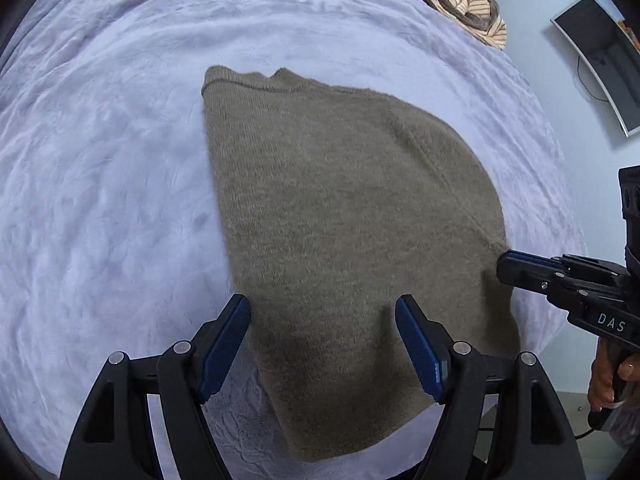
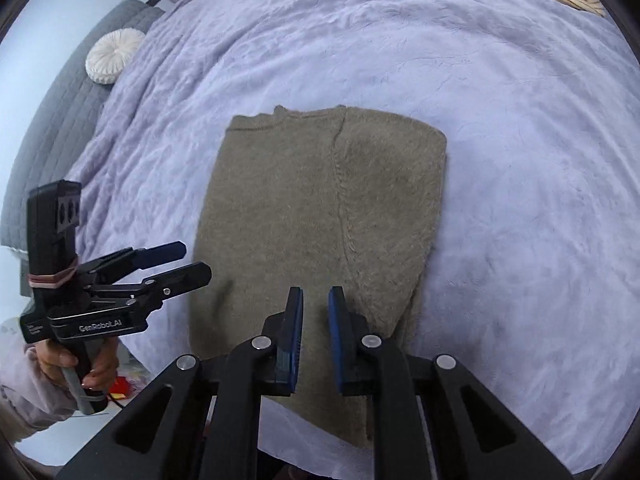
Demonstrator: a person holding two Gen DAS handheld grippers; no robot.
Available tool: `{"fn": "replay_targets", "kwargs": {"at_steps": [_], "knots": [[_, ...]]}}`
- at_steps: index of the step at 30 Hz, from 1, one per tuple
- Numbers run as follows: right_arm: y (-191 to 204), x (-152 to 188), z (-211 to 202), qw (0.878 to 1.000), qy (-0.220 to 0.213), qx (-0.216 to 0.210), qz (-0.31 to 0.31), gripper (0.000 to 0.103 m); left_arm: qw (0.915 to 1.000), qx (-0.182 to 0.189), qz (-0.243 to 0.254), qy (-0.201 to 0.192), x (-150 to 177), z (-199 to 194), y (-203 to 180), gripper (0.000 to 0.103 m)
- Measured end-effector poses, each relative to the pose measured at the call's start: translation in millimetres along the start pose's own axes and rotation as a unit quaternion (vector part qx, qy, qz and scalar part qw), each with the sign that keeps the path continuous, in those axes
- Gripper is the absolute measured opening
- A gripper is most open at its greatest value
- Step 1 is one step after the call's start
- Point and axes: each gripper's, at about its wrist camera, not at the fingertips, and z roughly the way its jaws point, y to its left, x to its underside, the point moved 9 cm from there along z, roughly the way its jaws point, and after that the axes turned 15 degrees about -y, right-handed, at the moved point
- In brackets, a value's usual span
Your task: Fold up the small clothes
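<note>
My olive-brown knitted sweater lies flat in the middle of the lavender fleece blanket on the bed. It is folded into a long panel, with the neckline at the far end and the hem nearest me. A raised seam runs lengthwise down its right part.

My left tongs are released, the blue pads spread wide. They point steeply down over the near left part of the sweater, one pad over the garment's left edge and the other over the knit. Nothing sits between them, and I cannot tell whether they touch the fabric.

My right tongs are almost clenched, with only a narrow gap between the pads. They hang over the near right part of the sweater, and I see no fabric pinched in the gap. From the left camera, their tips sit right at the sweater's right edge.

A striped garment lies bunched at the far corner of the blanket. A round white cushion rests against grey quilted padding.
</note>
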Motion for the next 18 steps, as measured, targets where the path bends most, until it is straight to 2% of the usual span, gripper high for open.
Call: {"fn": "replay_targets", "kwargs": {"at_steps": [2,3,6,7,11,13,14,18], "knots": [[-17,11,12,1.0,0.011,0.021,0.013,0.004,0.9999,-0.013,0.007,0.008,12,5,3,0.076],[-25,17,17,0.999,0.016,0.026,0.02,0.001,0.9998,-0.008,0.001,0.016,19,9,5,0.076],[-41,34,29,0.999,0.022,0.026,0.034,0.0,0.9991,0.001,-0.024,0.033,37,14,12,0.078],[-44,37,30,0.999,0.019,0.024,0.038,0.0,0.999,-0.005,-0.023,0.037,42,14,14,0.083],[-43,43,24,0.998,0.012,0.021,0.051,0.0,0.9987,-0.003,-0.027,0.043,58,14,18,0.084],[-52,53,17,0.997,0.022,0.04,0.057,0.021,0.9985,-0.002,-0.031,0.045,65,14,21,0.084],[-53,56,15,0.997,0.024,0.039,0.067,0.025,0.9985,-0.001,-0.032,0.045,68,12,22,0.084],[-48,56,-3,0.993,0.001,-0.013,0.118,0.029,0.9985,0.002,-0.033,0.045,71,9,24,0.084]]}}
